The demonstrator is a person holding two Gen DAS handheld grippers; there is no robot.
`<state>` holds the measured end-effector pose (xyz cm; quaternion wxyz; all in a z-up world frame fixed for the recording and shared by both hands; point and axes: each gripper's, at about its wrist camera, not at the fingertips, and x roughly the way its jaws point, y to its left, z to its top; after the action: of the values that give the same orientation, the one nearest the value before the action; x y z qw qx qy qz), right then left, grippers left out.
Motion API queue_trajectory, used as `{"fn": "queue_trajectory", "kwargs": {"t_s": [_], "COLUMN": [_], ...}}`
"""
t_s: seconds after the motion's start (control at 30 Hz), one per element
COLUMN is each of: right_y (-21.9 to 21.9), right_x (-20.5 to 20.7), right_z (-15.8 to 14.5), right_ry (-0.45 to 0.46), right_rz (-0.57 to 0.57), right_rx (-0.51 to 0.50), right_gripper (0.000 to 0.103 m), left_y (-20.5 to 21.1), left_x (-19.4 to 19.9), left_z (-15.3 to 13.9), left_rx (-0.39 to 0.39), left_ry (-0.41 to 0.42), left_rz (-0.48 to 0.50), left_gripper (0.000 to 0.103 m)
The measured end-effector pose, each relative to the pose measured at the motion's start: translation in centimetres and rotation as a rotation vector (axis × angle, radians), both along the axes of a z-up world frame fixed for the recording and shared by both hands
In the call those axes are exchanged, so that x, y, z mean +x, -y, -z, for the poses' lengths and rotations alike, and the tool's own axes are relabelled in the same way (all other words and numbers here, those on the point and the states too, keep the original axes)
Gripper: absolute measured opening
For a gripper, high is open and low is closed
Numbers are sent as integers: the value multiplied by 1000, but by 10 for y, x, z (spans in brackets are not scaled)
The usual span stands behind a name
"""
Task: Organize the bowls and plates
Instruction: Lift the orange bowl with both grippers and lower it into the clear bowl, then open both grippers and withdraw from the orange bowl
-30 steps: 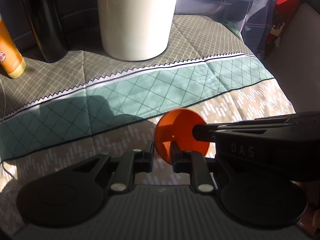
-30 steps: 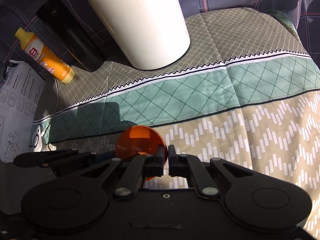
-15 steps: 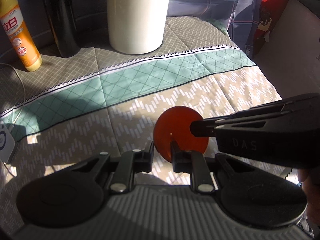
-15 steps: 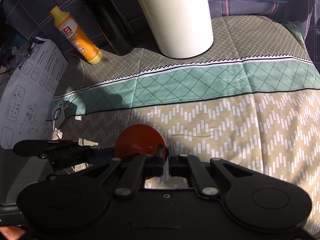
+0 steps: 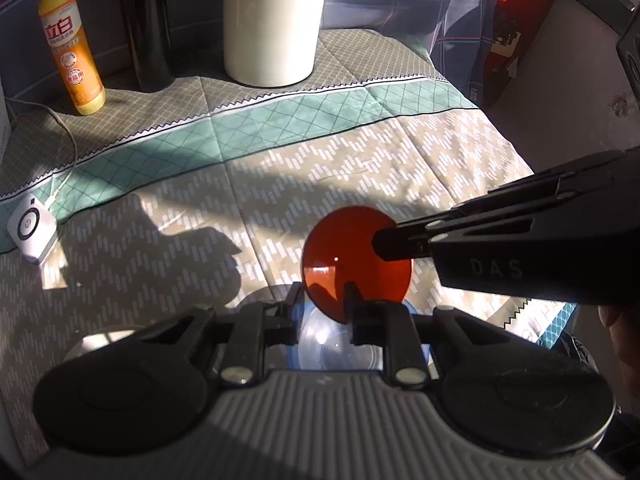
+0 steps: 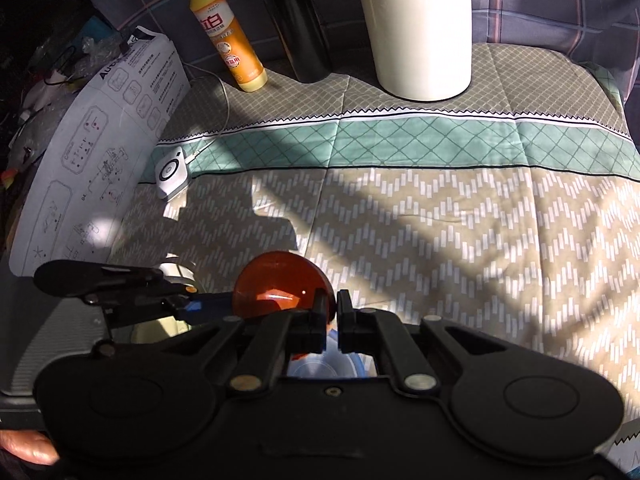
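Pinching the rim of a translucent orange plastic bowl, the right gripper has its jaws drawn almost together, a thin edge of the bowl caught between them. From the left wrist camera the same orange bowl shows its round underside, tilted on edge above the patterned beige and teal tablecloth. The left gripper has its jaws spread apart, one on either side of the bowl's lower edge; whether either finger touches it I cannot tell. The right gripper reaches in from the right and covers part of the bowl's far rim.

Below the orange bowl sits a clear plastic bowl with a blue rim, mostly hidden behind the gripper fingers; only its middle shows. In the right wrist view just a sliver of it peeks out between the linkages. A pale cream dish lies behind the left gripper's arm, largely covered and hard to make out.

Further back stand a tall white cylindrical container cut off at the top, a black flask, and an orange dish soap bottle. A small white square device with its cable lies at the cloth's left edge.
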<state>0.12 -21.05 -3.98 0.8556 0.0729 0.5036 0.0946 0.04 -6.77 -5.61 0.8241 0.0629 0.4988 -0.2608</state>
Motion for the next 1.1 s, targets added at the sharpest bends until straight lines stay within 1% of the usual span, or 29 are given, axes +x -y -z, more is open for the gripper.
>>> {"fn": "queue_trajectory", "kwargs": {"t_s": [0.2,0.4,0.67,0.93,1.07,1.1], "right_y": [-10,-10,-5,-2,-2,-2], "right_x": [-14,-22,-28,-28,-26,-26], "right_z": [4,14,27,34,36,37], "right_ry": [-30,-72,-114,-127,-137,-139], "right_rz": [-34,-41,-27,-16,-9,-6], "right_rx": [-4,7,15,29,38,39], "right_gripper": [5,5,5,5,8,9], "left_y": [-9,-8,-2,0,2,2], "left_x": [-20,-30,-31,-29,-28,-28], "left_z": [4,13,23,28,29,29], "left_rx": [4,8,18,29,26,23], "left_ry": [-27,-65,-100,-112,-112,-110], "left_rz": [8,15,32,34,39,41], "left_gripper": [22,23,24,25,28,32]}}
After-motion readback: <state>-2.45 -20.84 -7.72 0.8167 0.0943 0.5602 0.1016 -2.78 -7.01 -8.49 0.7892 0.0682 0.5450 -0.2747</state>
